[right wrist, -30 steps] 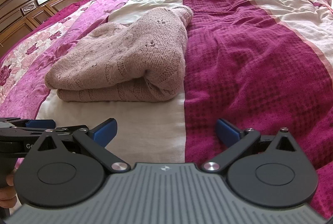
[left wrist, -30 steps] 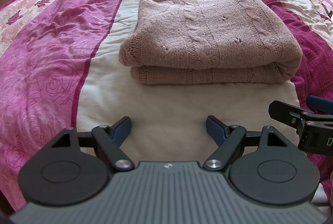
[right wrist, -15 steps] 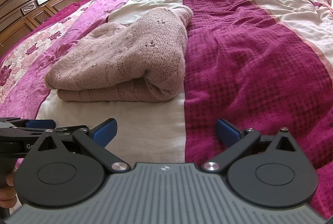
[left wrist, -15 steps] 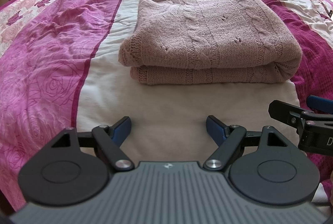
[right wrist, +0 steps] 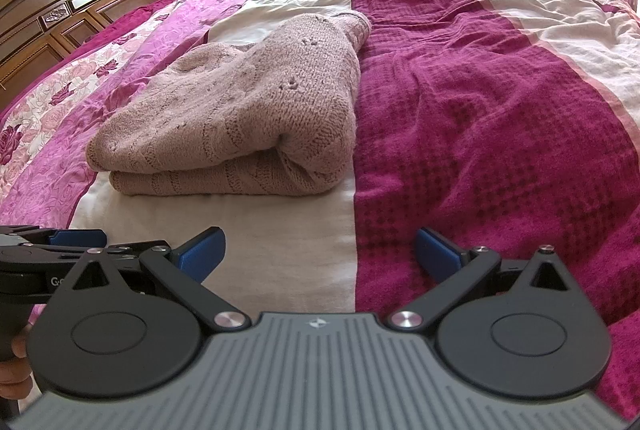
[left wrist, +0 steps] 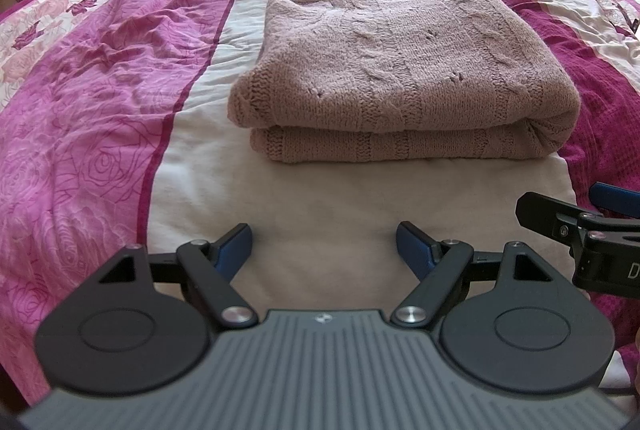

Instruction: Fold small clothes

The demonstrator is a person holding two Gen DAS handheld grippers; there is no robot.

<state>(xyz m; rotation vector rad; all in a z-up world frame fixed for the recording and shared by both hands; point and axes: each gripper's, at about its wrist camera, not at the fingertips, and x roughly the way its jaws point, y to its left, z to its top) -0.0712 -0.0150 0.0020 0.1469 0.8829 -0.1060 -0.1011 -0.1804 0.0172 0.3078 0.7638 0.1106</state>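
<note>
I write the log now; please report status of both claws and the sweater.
Left claw open, empty. Right claw open, empty. Pink sweater folded on bedspread, untouched. Nothing between claws and sweater.

bright daylight | soft shadows | sharp focus | fisheye bending edges | corner glare

The near white strip of the bedspread (left wrist: 320, 198) is free between the folded sweater (left wrist: 400, 78) and both wide-open grippers. Left and right of the sweater the cover is bare. The headboard (right wrist: 80, 10) stands far left.
</note>
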